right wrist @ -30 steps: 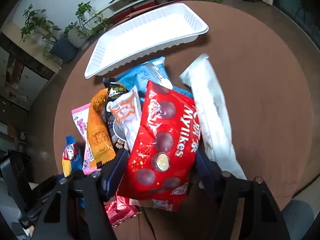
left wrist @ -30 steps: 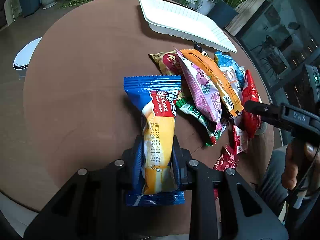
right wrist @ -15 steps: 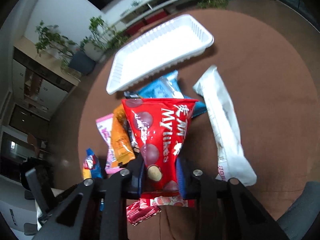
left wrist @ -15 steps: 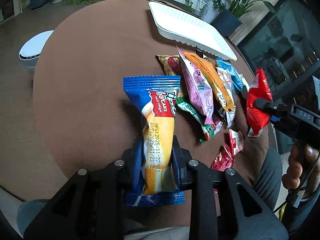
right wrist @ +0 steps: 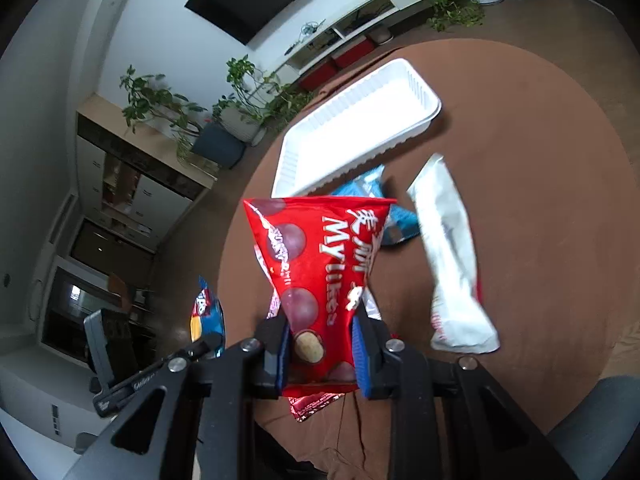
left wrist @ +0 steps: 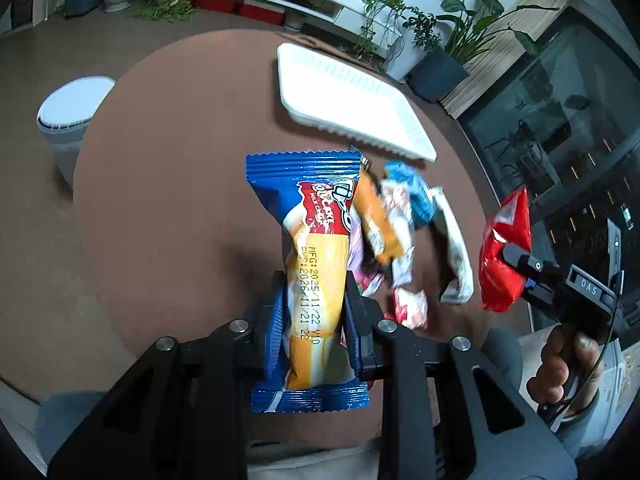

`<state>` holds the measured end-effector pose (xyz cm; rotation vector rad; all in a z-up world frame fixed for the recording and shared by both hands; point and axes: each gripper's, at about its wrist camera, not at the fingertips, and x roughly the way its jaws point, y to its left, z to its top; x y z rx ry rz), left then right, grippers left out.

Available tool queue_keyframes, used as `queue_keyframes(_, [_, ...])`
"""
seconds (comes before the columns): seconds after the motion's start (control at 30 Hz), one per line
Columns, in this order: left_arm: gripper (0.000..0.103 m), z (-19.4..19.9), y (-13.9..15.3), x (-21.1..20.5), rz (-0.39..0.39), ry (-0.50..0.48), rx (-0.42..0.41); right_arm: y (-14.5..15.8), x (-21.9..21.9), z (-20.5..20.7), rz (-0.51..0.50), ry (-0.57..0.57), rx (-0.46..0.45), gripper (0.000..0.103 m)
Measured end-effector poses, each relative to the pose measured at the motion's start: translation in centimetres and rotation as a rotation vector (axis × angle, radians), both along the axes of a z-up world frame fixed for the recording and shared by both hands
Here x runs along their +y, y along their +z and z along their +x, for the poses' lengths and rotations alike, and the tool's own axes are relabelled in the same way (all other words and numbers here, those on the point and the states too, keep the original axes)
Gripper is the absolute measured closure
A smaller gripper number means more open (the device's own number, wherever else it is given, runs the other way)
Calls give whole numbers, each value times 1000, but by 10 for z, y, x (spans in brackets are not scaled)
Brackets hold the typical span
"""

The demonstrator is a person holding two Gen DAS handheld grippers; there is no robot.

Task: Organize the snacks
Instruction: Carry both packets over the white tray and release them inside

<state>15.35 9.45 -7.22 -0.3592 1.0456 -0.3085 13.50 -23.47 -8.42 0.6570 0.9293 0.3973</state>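
Left wrist view: left gripper clamping a blue-and-yellow cake packet across its lower half, both fingers pressing against the wrapper sides. Packet standing with long axis running 12 to 6 o'clock, crimped top edge pointing to 12, above the round brown table. Lying at 1 o'clock beyond the packet: white tray, long axis running 10 to 4 o'clock. Lying at 2 to 3 o'clock just beside the packet: pile of loose snack packets, blurred, with a white packet at its right edge. Showing at 3 o'clock, clear of the table: right gripper pinching a red Mylikes bag, a hand wrapping the handle.

Right wrist view: right gripper closing narrowly on the red Mylikes bag at its lower end, bag fanning wider toward 12 o'clock, long axis roughly 12 to 6. Lying at 1 o'clock behind the bag: white tray, long axis running 8 to 2 o'clock. Lying at 3 o'clock on the table: white packet, long axis near 12 to 6, just beside a blue packet. Showing at 9 o'clock: left gripper holding the cake packet, only partly visible.
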Motion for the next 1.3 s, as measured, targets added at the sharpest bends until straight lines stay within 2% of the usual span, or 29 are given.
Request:
queue_keyframes(0.07, [79,12,10,-2,20,-3,-16,5,-11,3,5,-5,-7,75])
queue_keyframes(0.23, [79,42,25,-10,121,7,-62,20,-30,19,-78,-17,-39,76])
queue_keyframes(0.33, [79,69,44,-14,186,5,-120,29,-32,42,-134,-21,-58,76])
queue_keyframes(0.47, [79,109,66,-24,248,-8,-188,44,-38,79,-195,-27,-96,76])
queue_keyframes(0.67, [79,191,81,-50,284,-56,-200,68,-39,158,-279,-35,-148,76])
queue_keyframes(0.8, [79,238,63,-72,319,-93,-159,68,-28,209,-323,15,-128,76])
queue_keyframes(1.0, [79,288,8,-104,383,-124,-60,30,-2,269,-386,105,-29,76])
queue_keyframes(1.17, [79,303,-29,-117,404,-130,4,-1,-6,289,-417,111,56,76])
queue_keyframes(1.3, [79,317,-52,-134,439,-144,28,-28,-15,285,-451,119,118,76])
